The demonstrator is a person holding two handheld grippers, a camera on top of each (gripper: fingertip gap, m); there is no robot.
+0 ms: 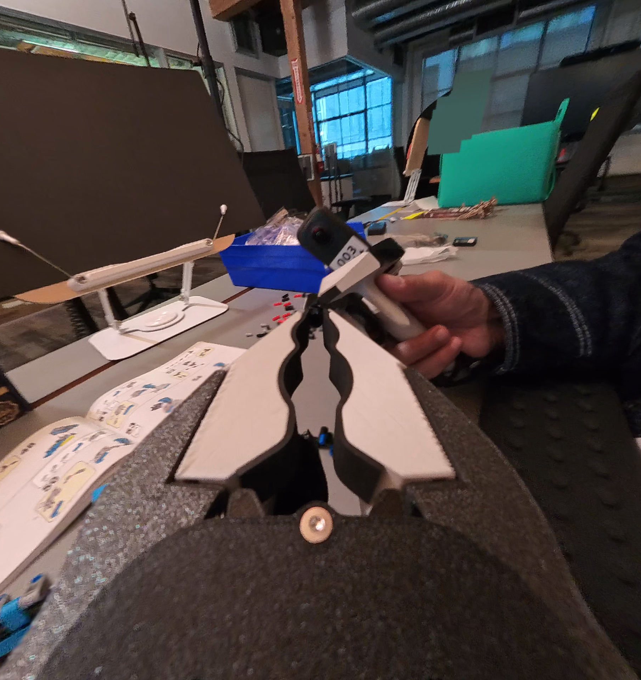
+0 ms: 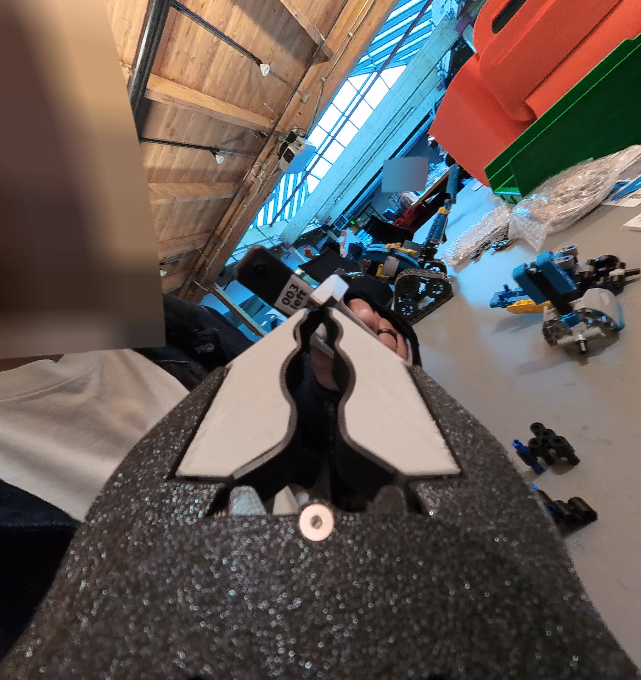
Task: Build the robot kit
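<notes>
Left wrist view: left gripper (image 1: 315,312), white fingers w/ black wavy pads, is lifted over the grey table (image 1: 495,239). The jaws are drawn close, tips nearly meeting. Something dark sits at the tips, but can't tell if it's pinched. The right gripper (image 1: 320,298) faces it tip to tip, gripped by the right hand (image 1: 440,320) in a dark denim sleeve (image 1: 569,312). Its claw is too small here to judge. Just behind the tips, small red and black loose pieces (image 1: 284,312) lie scattered on the table. Beyond them is a blue plastic bin (image 1: 274,265) holding clear bags. To the left are a white stand with a long slanted bar (image 1: 157,323) and an open illustrated instruction booklet (image 1: 101,434). A blue-and-grey brick-built part (image 1: 9,618) is at bottom left, blurred.

Right wrist view: the right gripper (image 2: 317,312) is tilted, jaws also near together w/ a narrow gap. A pale sliver shows betw. the pads; can't tell whether it's clamped. The left gripper (image 2: 320,300) meets it head-on, held by the left hand (image 2: 381,327), which wears a ring. On the table to the right are a blue, black and clear brick-built assembly (image 2: 576,294), a tracked brick vehicle (image 2: 422,287) and two small black connector clusters with blue pins (image 2: 549,447). Farther back are crumpled clear plastic bags (image 2: 554,198) and an orange foam case (image 2: 532,73).
</notes>
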